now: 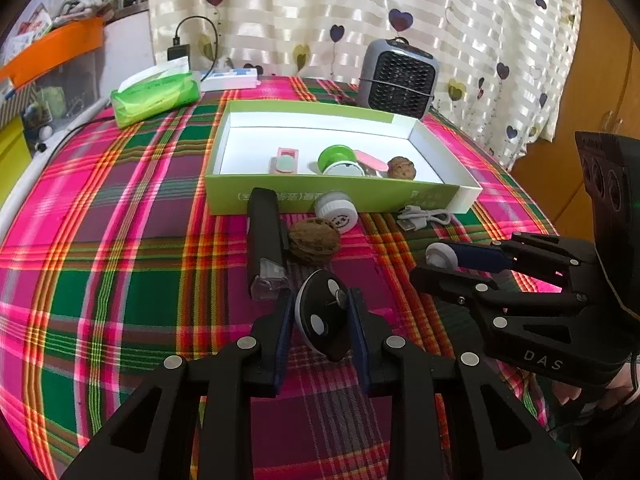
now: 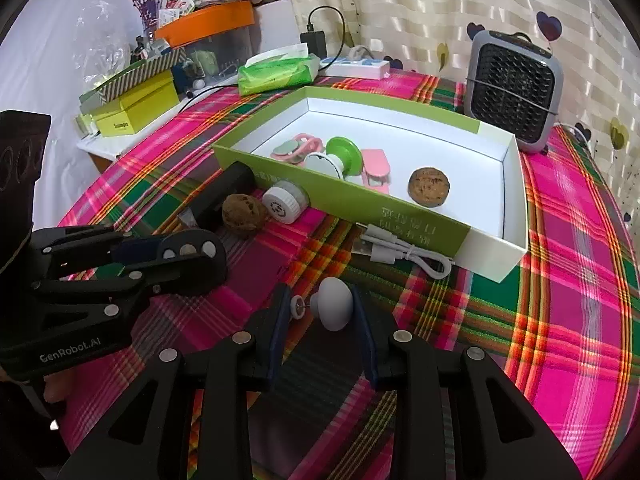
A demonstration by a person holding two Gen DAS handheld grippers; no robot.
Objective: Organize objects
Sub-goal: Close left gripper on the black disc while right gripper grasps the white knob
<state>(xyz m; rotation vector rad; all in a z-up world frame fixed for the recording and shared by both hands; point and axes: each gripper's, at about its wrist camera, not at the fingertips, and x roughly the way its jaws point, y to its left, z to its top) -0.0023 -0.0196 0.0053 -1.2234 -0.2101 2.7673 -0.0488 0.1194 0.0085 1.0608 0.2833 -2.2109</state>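
The left tongs are pinching a black disc with pale round spots on its face, held on edge just above the plaid table, its flat sides squeezed between the blue pads so it cannot roll out. The right tongs sit around a small grey knob with a tiny white wheel on a pin at its side; the right pad touches the knob, but whether the left pad bears on the wheel or leaves a gap is hard to judge through the fisheye, so I cannot tell if this is a firm pinch. Both pieces are close to the table's near edge, well short of the green box, which likely serves as the collecting tray: it already holds a green spool, pink pieces and one walnut. Still outside, along the box's front wall, lie a second walnut, a white cap, a black bar-shaped device and a coiled white cable. Since the box's front wall stands between the tongs and the tray floor, each held piece will probably need lifting over it before release.
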